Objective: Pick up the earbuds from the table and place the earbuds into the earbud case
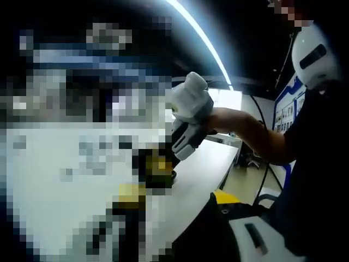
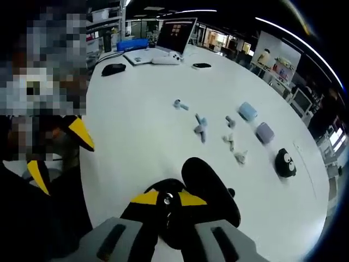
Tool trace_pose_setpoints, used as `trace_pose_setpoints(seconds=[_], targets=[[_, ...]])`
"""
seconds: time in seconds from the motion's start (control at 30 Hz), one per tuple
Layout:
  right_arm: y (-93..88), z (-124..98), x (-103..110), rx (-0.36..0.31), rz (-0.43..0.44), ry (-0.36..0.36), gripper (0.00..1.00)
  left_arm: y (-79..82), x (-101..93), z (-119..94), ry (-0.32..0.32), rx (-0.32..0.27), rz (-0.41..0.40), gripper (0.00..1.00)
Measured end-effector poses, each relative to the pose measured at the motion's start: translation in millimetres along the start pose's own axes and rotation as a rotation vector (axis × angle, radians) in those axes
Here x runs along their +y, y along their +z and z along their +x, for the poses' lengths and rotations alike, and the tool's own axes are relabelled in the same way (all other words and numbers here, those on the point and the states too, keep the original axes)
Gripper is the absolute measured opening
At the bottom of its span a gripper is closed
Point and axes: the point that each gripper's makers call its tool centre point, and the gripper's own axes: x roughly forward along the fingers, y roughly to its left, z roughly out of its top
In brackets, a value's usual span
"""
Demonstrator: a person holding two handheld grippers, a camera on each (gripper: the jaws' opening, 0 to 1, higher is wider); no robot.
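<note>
On the white worktop (image 2: pixel 136 125), listed from nearest to farthest in the right gripper view:

Right gripper (image 2: pixel 166 203): yellow-tipped jaws drawn together over a black oval case (image 2: pixel 210 194), lid raised; contact with it cannot be confirmed.
Left gripper (image 2: pixel 57 153): enters from the left edge; two yellow-tipped black jaws stand apart with nothing between them.
Earbuds (image 2: pixel 200 129): small pale grey-blue stemmed pieces, lying loose on the worktop mid-distance, well apart from the black oval case; one pair touches or overlaps, others (image 2: pixel 234 148) lie scattered just beside it toward the right, one more (image 2: pixel 180 105) lies farther back.
Earbud cases: one pale blue (image 2: pixel 247 111) and one lilac (image 2: pixel 265 132), both rounded, shut, right of the earbuds.
Black round case with eyes (image 2: pixel 284 162): near the right worktop edge.
Far end: open laptop (image 2: pixel 173 34), white controller (image 2: pixel 166 58), black mouse (image 2: pixel 113 69).

Left gripper view: a person's hand (image 1: pixel 221 120) holds the right gripper's white body (image 1: pixel 188 117) above the worktop edge (image 1: pixel 207 164).
</note>
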Motion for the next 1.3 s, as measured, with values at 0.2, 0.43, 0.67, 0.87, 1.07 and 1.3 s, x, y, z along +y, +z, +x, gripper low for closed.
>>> trace_pose_setpoints(seconds=[0.2, 0.43, 0.67, 0.87, 1.07, 1.3], targets=[[-0.3, -11, -2, -0.025, 0.005, 0.003, 0.11, -1.8, 1.4, 1, 0.004, 0.007, -0.003, 0.49], [-11.7, -31, -3, -0.082, 0.030, 0.041, 0.12, -0.4, 3.0, 1, 0.009, 0.016, 0.000, 0.49], [-31.9, -53, -15, -0.127, 0.049, 0.021, 0.16, 2.4, 5.6, 5, 0.017, 0.035, 0.006, 0.50], [-42.6, -69, -27, -0.157, 0.080, 0.001, 0.16, 4.1, 5.4, 11, 0.016, 0.049, 0.011, 0.51], [-58.1, -88, -59, -0.175, 0.096, -0.043, 0.17, 9.7, 4.4, 25, 0.016, 0.065, 0.019, 0.51], [-60.2, -92, -86, -0.165, 0.062, -0.048, 0.18, 9.6, 6.2, 35, 0.020, 0.078, 0.012, 0.51]])
